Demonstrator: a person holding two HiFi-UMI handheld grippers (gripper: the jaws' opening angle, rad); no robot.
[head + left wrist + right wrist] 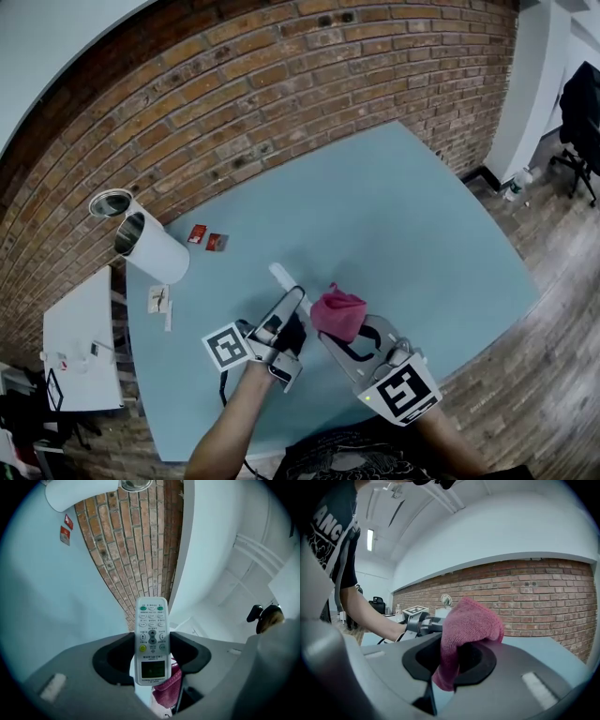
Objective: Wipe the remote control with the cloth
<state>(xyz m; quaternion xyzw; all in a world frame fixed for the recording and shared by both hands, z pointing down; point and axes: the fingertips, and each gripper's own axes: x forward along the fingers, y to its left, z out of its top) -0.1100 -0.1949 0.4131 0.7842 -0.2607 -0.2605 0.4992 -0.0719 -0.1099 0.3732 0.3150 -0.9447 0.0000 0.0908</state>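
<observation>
My left gripper (289, 317) is shut on a white remote control (283, 277), which sticks out past the jaws above the blue table (394, 225). In the left gripper view the remote (151, 639) stands between the two pads, buttons and small screen facing the camera. My right gripper (343, 330) is shut on a bunched pink cloth (338, 313), just right of the remote. The cloth (469, 629) bulges out over the jaws in the right gripper view, with the left gripper (418, 621) close beyond it. A fold of cloth (168, 686) shows under the remote.
A white cylinder (152, 247) lies at the table's far left, with a round metal-rimmed thing (110, 202) behind it. Two red packets (207, 239) and a small paper (159, 300) lie nearby. A white stand (82, 345) sits left of the table. A brick wall (281, 84) runs behind.
</observation>
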